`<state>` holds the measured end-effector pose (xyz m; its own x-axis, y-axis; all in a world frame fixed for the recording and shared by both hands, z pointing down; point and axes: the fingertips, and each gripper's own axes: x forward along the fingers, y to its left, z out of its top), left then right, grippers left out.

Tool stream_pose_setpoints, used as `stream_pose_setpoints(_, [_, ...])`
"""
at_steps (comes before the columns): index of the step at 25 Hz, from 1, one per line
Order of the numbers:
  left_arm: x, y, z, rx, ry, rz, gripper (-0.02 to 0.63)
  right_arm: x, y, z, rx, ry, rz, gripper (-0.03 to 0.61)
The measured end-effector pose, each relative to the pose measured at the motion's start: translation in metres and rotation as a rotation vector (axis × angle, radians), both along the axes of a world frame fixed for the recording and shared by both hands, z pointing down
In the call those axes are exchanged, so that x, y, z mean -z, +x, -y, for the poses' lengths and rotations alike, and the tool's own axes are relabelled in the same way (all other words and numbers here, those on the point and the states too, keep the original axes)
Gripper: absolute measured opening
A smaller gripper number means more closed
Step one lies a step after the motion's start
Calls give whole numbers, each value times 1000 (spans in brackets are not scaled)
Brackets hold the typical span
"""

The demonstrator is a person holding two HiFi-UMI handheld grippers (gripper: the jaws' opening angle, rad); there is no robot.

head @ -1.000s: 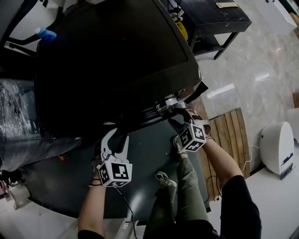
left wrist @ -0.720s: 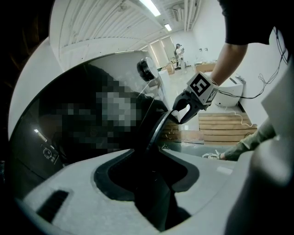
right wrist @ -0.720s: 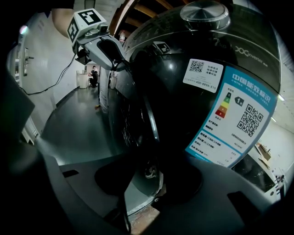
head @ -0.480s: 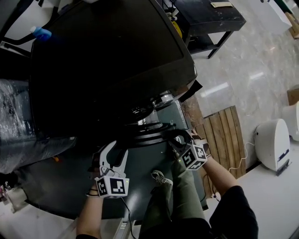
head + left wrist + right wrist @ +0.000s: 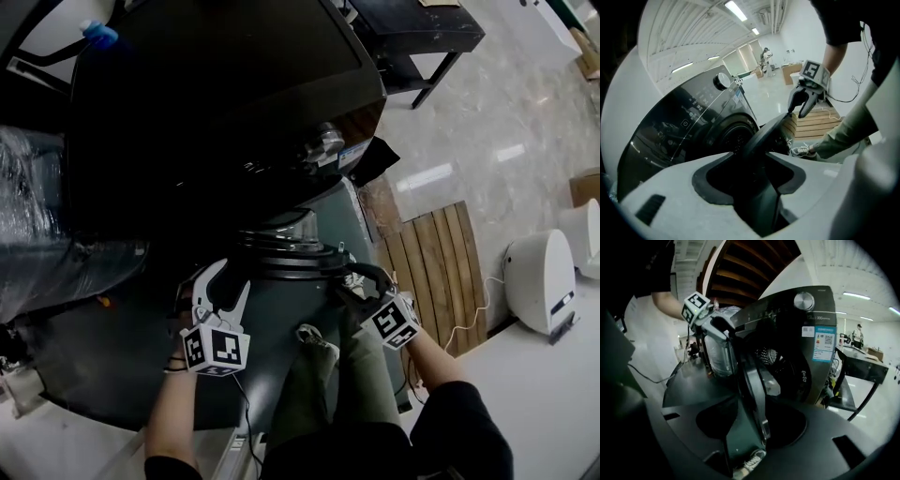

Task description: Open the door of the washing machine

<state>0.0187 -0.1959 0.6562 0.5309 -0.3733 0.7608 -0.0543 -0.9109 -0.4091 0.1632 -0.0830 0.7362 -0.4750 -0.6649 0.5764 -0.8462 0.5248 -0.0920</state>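
1 perf. drum (image 5: 767, 355), gripper views only

The washing machine (image 5: 216, 103) is dark grey and glossy; its slanted control panel carries a round silver knob (image 5: 804, 301), and a label with blue print (image 5: 823, 341) is stuck on the front below it. The round door (image 5: 292, 255) has a dark rim and is swung partly open; it stands out from the front, nearly edge-on in both gripper views; behind it the perforated drum (image 5: 768, 355) shows.
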Motion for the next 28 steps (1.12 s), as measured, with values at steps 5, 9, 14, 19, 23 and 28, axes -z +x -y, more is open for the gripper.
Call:
stream_pose_setpoints(5, [7, -16, -17, 80, -21, -52, 204, 28, 23, -22, -196, 32, 37, 140])
stream_pose_setpoints(9, [8, -29, -33, 139, -26, -71, 193, 38, 24, -33, -269, 42, 45, 90])
stream_pose_setpoints(14, [16, -57, -49, 242, -31, -148, 152, 52, 7, -38, -329, 63, 70, 15])
stream_pose_setpoints(19, [38, -82, -56, 361, 22, -253, 35, 58, -12, -41, -339, 59, 97, 9])
stream_pose_setpoints(23, [44, -96, -59, 431, 16, -315, 23, 61, -22, -36, -370, 33, 173, 9])
stream_pose_setpoints(28, [34, -129, -62, 577, -56, -360, 18, 75, -43, -29, -350, 40, 216, 9])
